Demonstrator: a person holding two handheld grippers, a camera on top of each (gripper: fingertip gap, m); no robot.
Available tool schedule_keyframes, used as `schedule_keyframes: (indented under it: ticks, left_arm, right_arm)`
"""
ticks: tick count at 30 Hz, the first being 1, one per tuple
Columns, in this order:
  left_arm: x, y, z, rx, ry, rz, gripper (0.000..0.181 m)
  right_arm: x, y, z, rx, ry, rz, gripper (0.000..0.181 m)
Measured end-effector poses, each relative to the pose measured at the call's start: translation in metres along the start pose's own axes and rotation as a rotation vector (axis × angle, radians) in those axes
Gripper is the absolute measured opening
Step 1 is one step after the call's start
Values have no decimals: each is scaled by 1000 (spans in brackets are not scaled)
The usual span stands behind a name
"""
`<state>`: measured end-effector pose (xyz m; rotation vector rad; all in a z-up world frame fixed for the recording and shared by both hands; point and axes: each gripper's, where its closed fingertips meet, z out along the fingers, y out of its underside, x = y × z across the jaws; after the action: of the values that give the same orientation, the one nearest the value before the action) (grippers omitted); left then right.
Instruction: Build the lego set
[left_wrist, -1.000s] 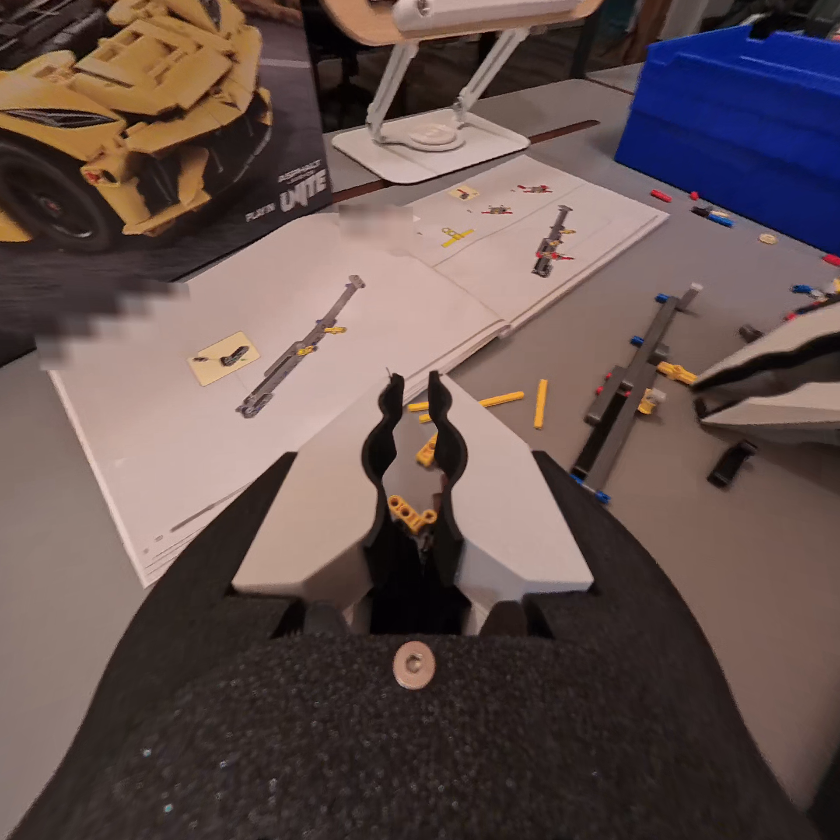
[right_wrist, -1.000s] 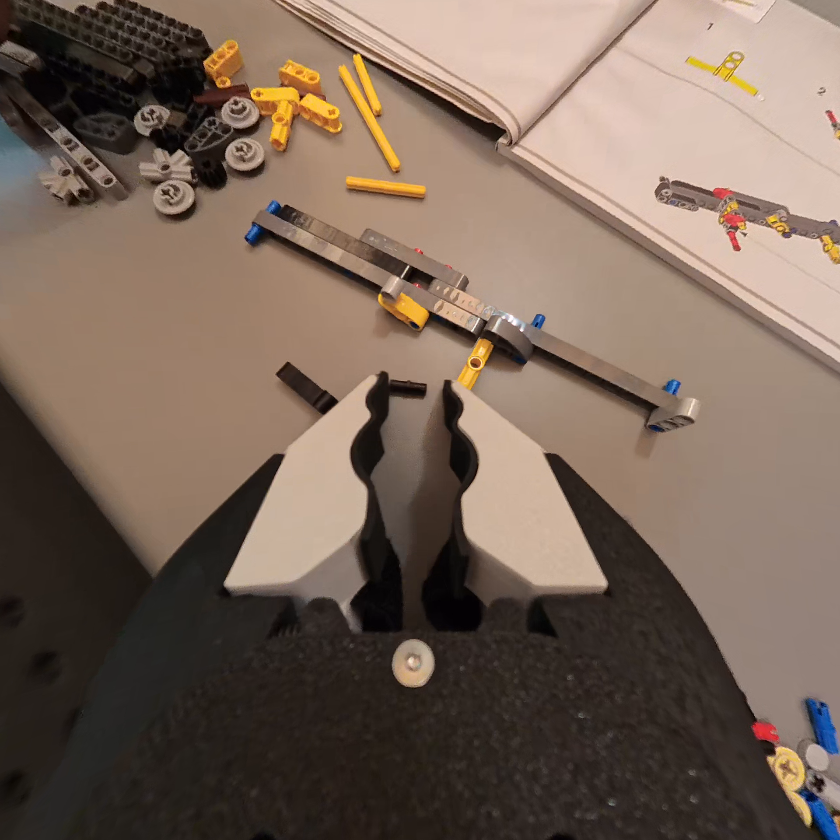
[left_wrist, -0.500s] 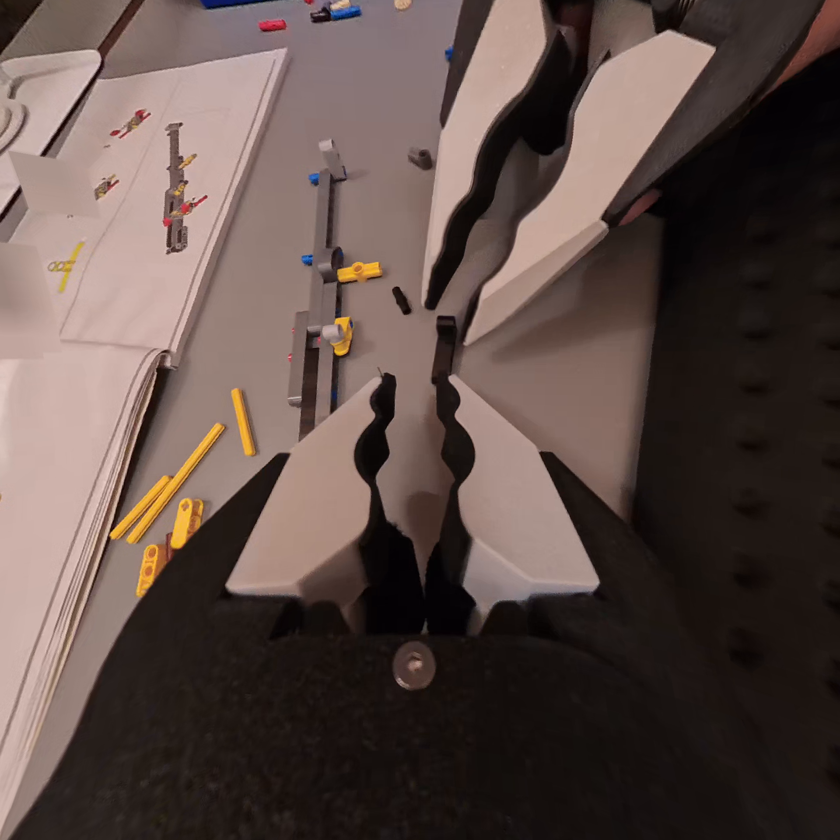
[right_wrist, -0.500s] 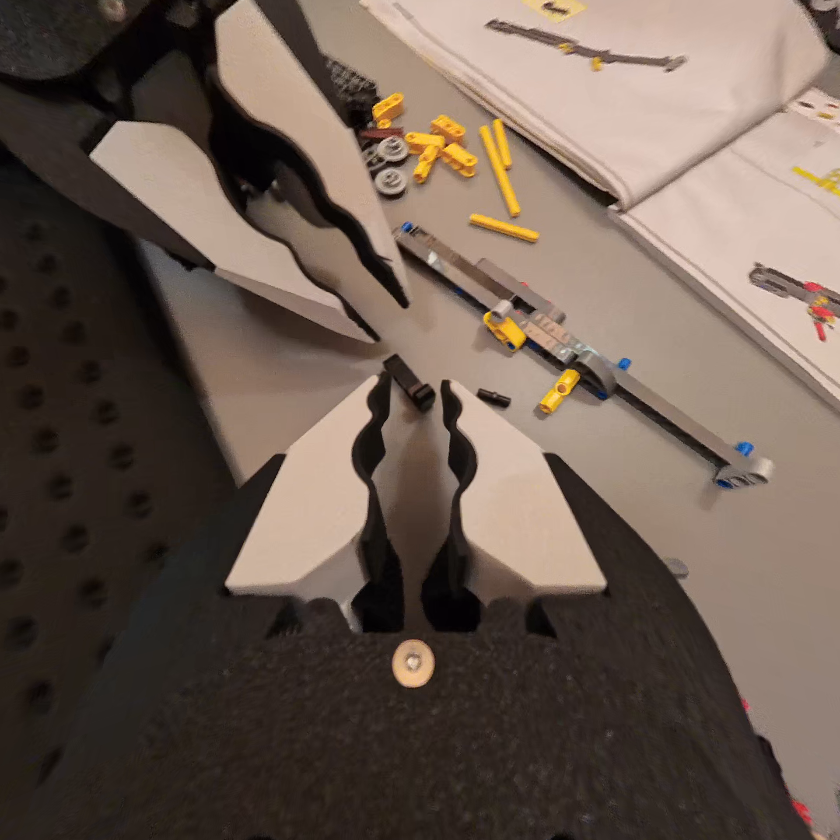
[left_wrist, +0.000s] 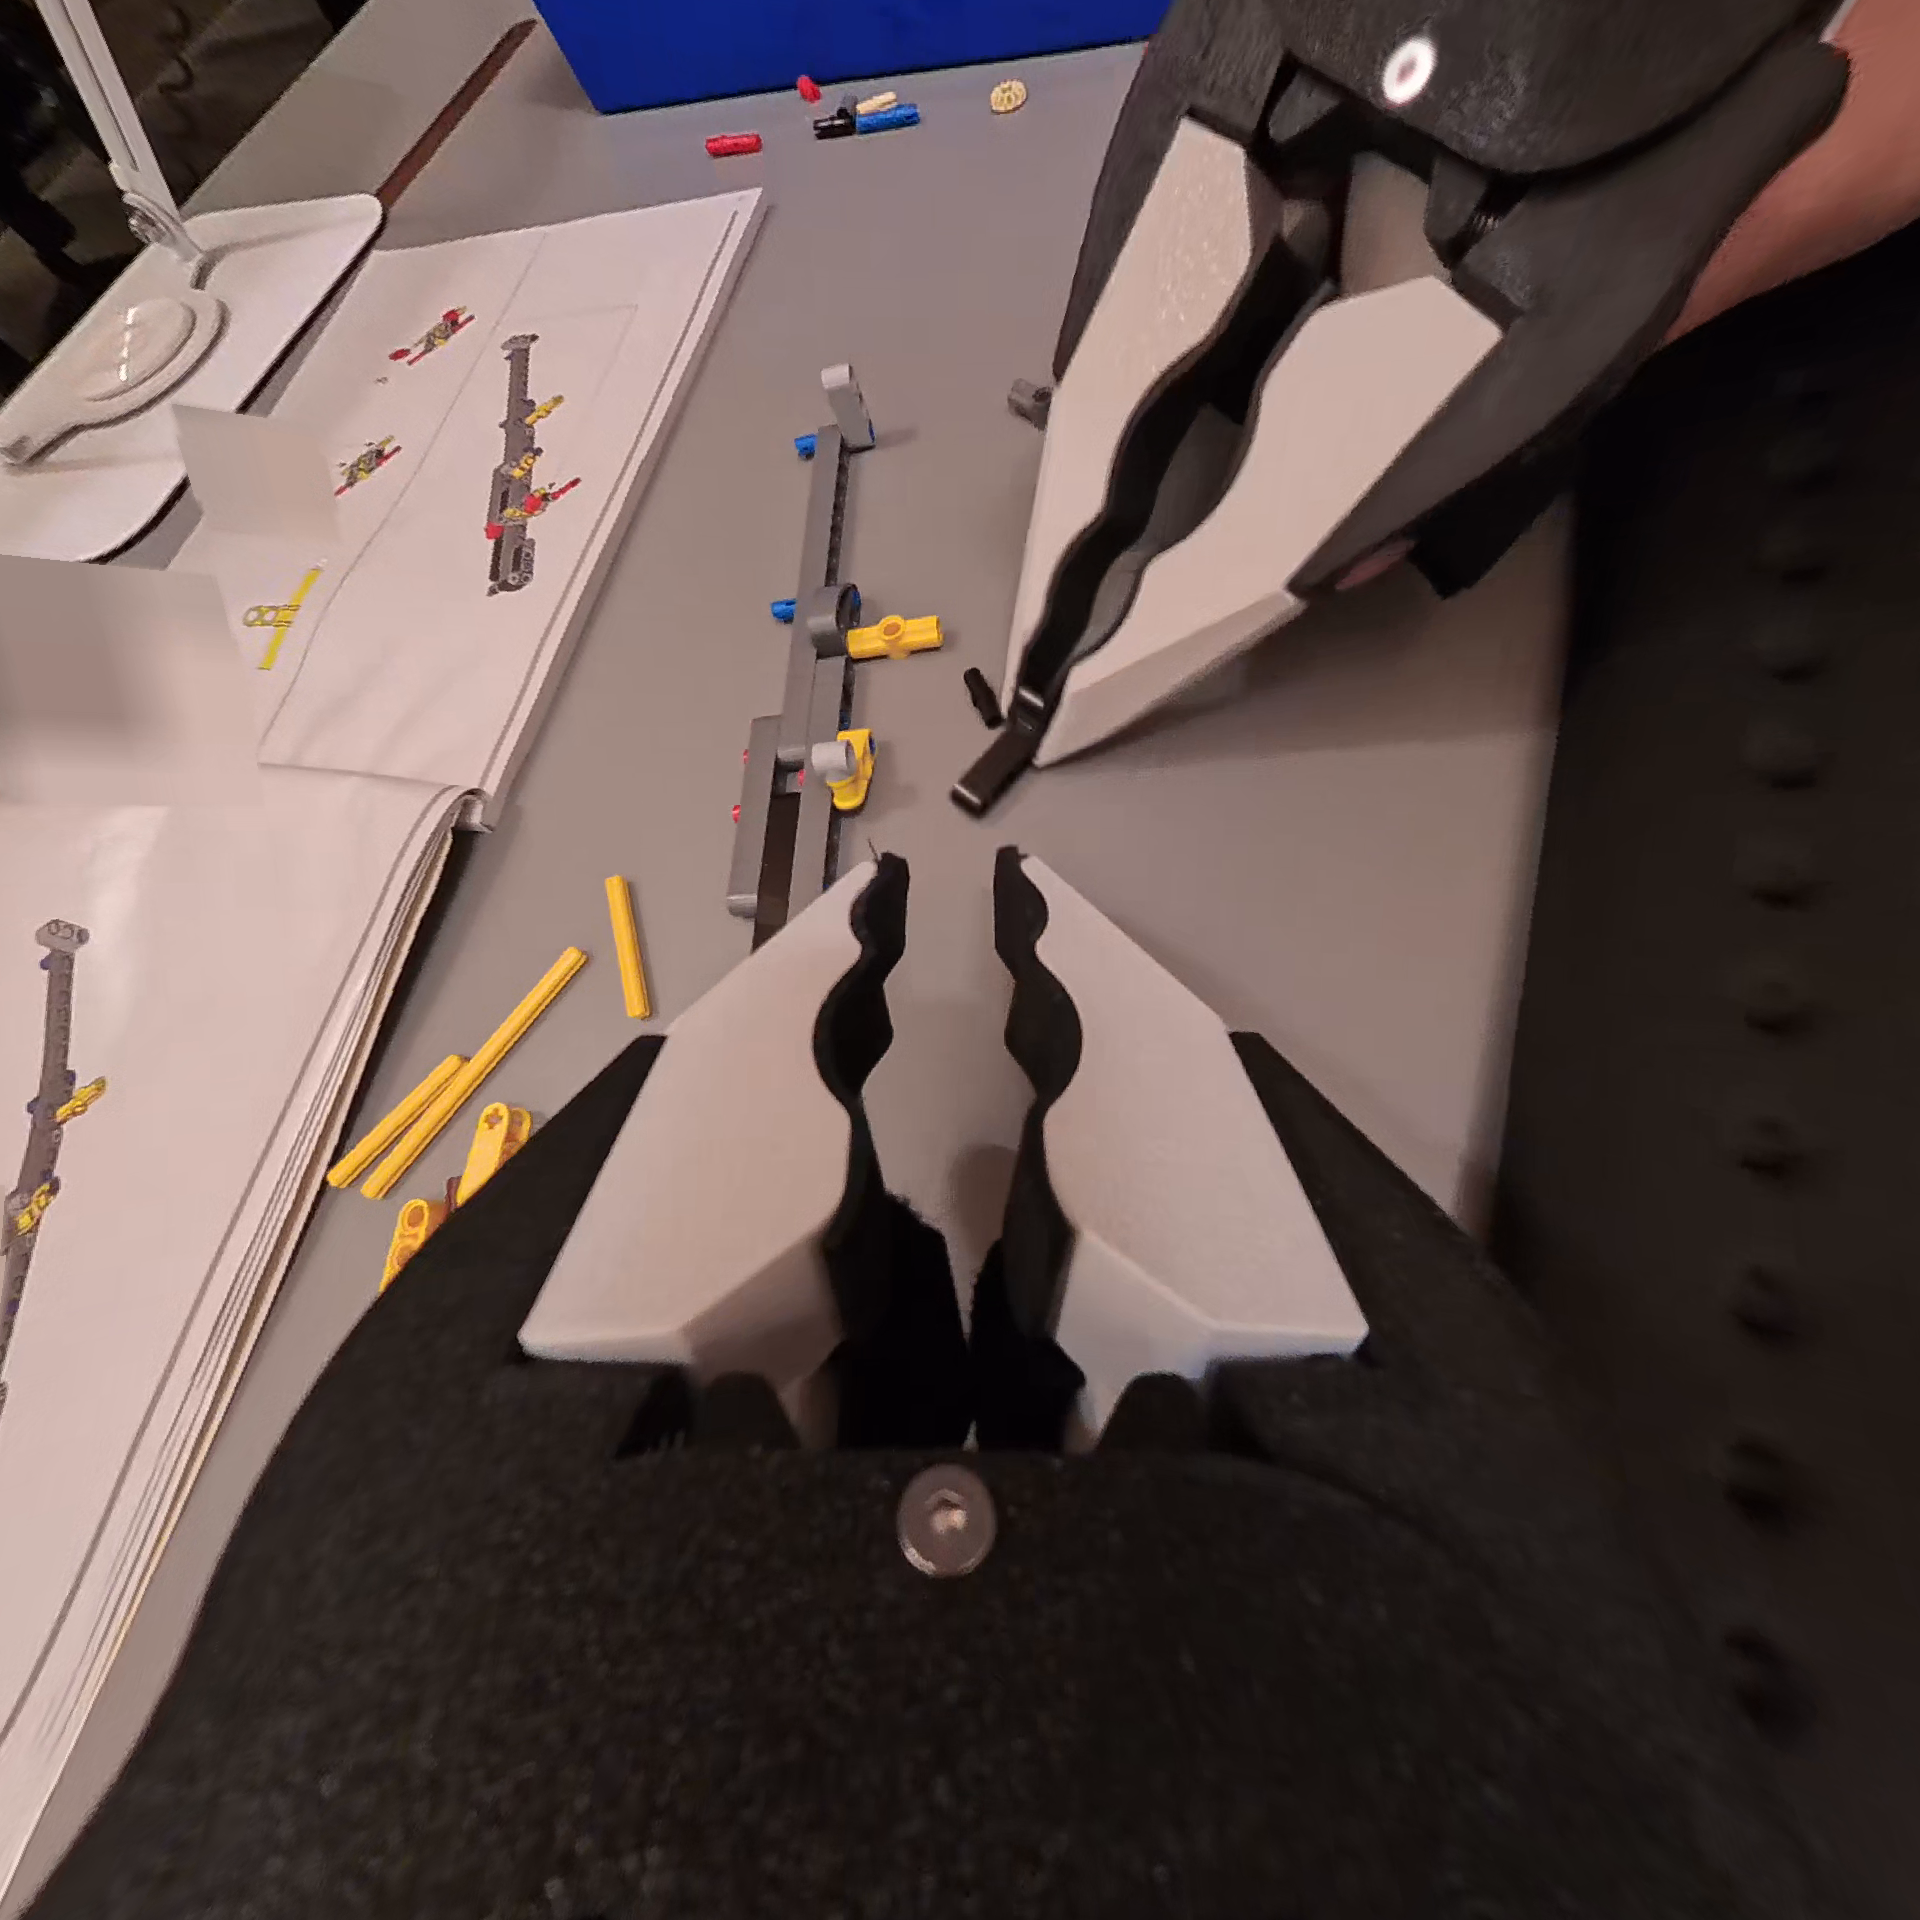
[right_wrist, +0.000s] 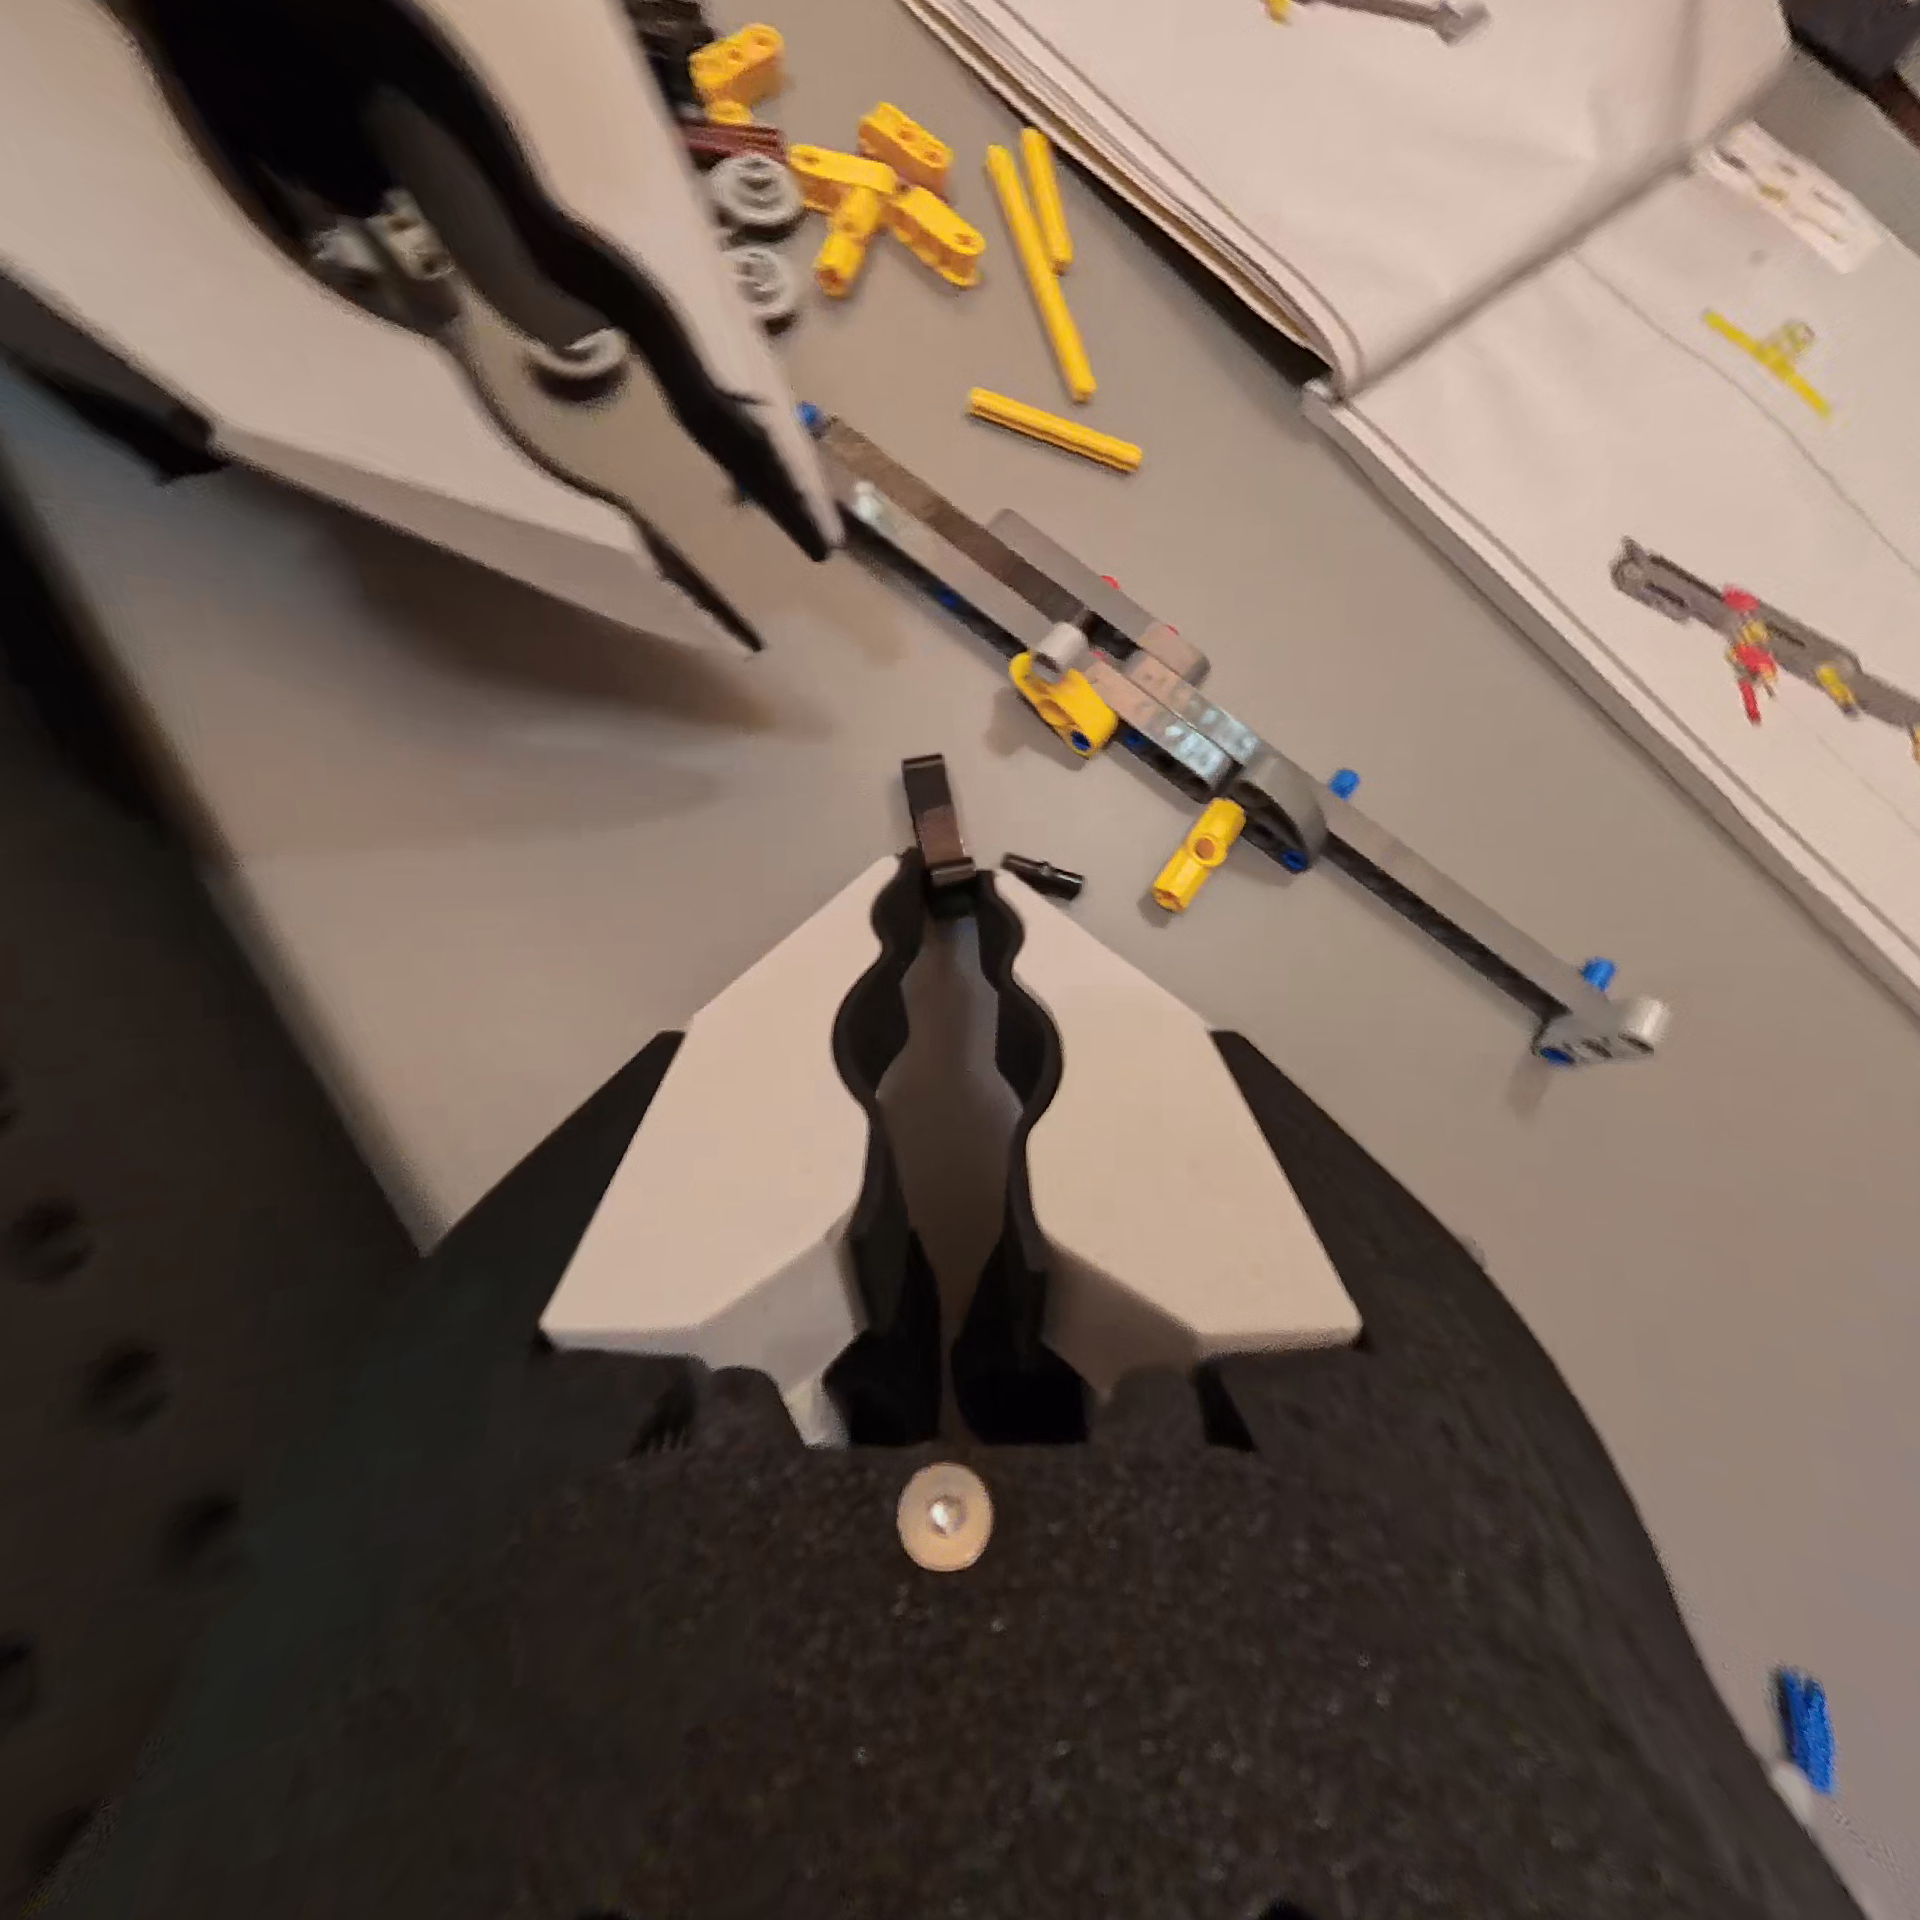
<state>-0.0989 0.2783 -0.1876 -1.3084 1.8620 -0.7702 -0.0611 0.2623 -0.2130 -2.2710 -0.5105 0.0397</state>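
My right gripper (right_wrist: 948, 881) is shut on one end of a short black beam (right_wrist: 933, 810) low over the grey table (right_wrist: 520, 831). A small black pin (right_wrist: 1044, 876) lies just right of its tips. The long grey beam assembly (right_wrist: 1174, 707), with yellow connectors and blue pins, lies beyond. My left gripper (left_wrist: 948, 862) is open and empty, pointing at the black beam (left_wrist: 987, 769) from a short way off. The right gripper (left_wrist: 1023, 727) faces it in the left wrist view. The assembly (left_wrist: 816, 665) lies to the left there.
The open instruction booklet (left_wrist: 208, 1039) covers the table's left side. Yellow axles (left_wrist: 627, 945) and loose yellow pieces (right_wrist: 883, 197) lie beside it. A blue bin (left_wrist: 831, 42) stands at the back, with a white lamp base (left_wrist: 156, 343) at far left. The table edge (left_wrist: 1538, 831) is close on the right. My hands' fingertips stand some 5 centimeters from each other.
My left gripper swung away from the booklet to face the right gripper. My right gripper moved onto the short black beam and closed on it.
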Motion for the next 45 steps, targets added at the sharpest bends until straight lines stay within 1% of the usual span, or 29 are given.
schedule_keyframes:
  ticks: [2, 6, 8, 11, 14, 17, 19, 20, 23, 26, 27, 28, 29, 30, 32, 36, 38, 40, 42, 45]
  left_arm:
    - [1, 3, 0, -13, 0, 8, 15]
    - [1, 3, 0, -11, -9, 22, 15]
    - [1, 2, -1, -7, -5, 14, 15]
    - [-1, 4, -2, -9, -1, -10, 15]
    - [-2, 4, -2, -5, -3, -20, 15]
    - [-4, 6, -3, -13, -6, -24, 15]
    - [-6, 8, -7, -10, -15, -39, 16]
    - [-7, 8, -10, -2, -13, -53, 16]
    - [-9, 8, -17, 26, -12, -88, 16]
    - [-9, 7, -18, 35, 1, -95, 16]
    - [-8, 6, -17, 36, 5, -90, 16]
    - [-7, 7, -16, 33, 8, -86, 16]
    - [-6, 8, -16, 26, 8, -82, 16]
    - [-6, 10, -15, 16, 4, -76, 16]
    - [-7, 14, -13, -4, -12, -59, 16]
    - [-10, 17, -12, -18, -27, -52, 16]
    - [-10, 18, -12, -19, -30, -51, 16]
    - [-10, 18, -12, -21, -32, -49, 16]
    - [-10, 19, -12, -24, -32, -44, 16]
    - [-9, 19, -12, -26, -30, -39, 16]
  right_arm:
    - [2, 0, 1, -24, 26, 83, 9]
    - [1, 1, -1, -99, 83, 70, 11]
    - [-11, 0, -2, -111, 13, 62, 19]
    - [-14, 5, -6, -127, -46, 85, 27]
    - [-20, -2, -3, -92, -96, 131, 27]
    - [-40, -12, 0, -82, -197, 154, 26]
    - [-53, -23, -3, -34, -264, 161, 28]
    - [-52, -25, -6, -21, -266, 164, 27]
    - [-29, -23, -14, -2, -173, 105, 27]
    - [-17, -18, -11, 0, -127, -76, 33]
    - [-15, -13, -9, -31, -136, -111, 31]
    - [-17, -8, -6, -70, -193, -109, 32]
    - [-21, -4, -3, -115, -271, -86, 43]
    - [-23, -6, -1, -128, -329, -72, 48]
    - [-27, -14, 2, -92, -354, -112, 47]
    - [-27, -21, 7, -53, -228, -264, 24]
    - [-25, -24, 6, -43, -197, -271, 22]
    - [-30, -27, 3, -31, -233, -233, 22]
    - [-32, -30, 0, -18, -225, -231, 19]
    - [-35, -28, 4, -48, -230, -236, 19]
